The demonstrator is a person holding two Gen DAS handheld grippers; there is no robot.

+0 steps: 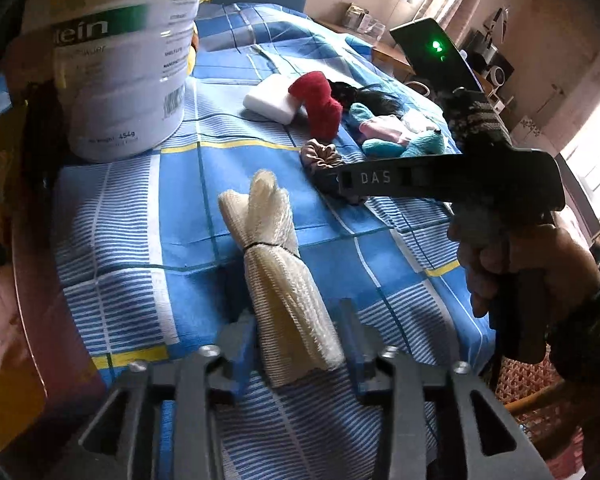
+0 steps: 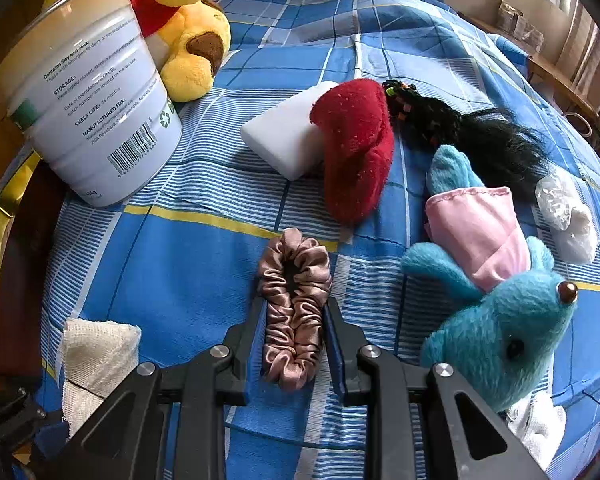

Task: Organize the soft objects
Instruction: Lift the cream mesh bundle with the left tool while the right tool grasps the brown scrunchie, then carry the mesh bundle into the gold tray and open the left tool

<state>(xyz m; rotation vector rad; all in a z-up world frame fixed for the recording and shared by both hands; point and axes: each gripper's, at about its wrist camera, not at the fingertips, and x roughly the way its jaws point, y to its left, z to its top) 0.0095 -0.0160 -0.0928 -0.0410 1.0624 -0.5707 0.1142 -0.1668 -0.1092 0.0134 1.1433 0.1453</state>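
My left gripper (image 1: 296,340) is shut on a rolled cream mesh cloth (image 1: 280,276), tied round with a black band, held over the blue checked bedspread (image 1: 172,216). My right gripper (image 2: 294,332) is shut on a pink-brown satin scrunchie (image 2: 294,304), which rests on the bedspread (image 2: 172,264). In the left wrist view the right gripper (image 1: 340,180) sits over the scrunchie (image 1: 322,154). The cream cloth shows at the lower left of the right wrist view (image 2: 96,352). A big white tin (image 2: 88,108) stands at the left, also in the left wrist view (image 1: 128,60).
On the bed lie a white sponge block (image 2: 284,128), a red plush piece (image 2: 356,144), a black hair piece (image 2: 472,136), a blue plush toy with pink cloth (image 2: 492,312), clear plastic wrap (image 2: 568,212) and a yellow plush bear (image 2: 184,36). A laptop (image 1: 432,52) stands beyond the bed.
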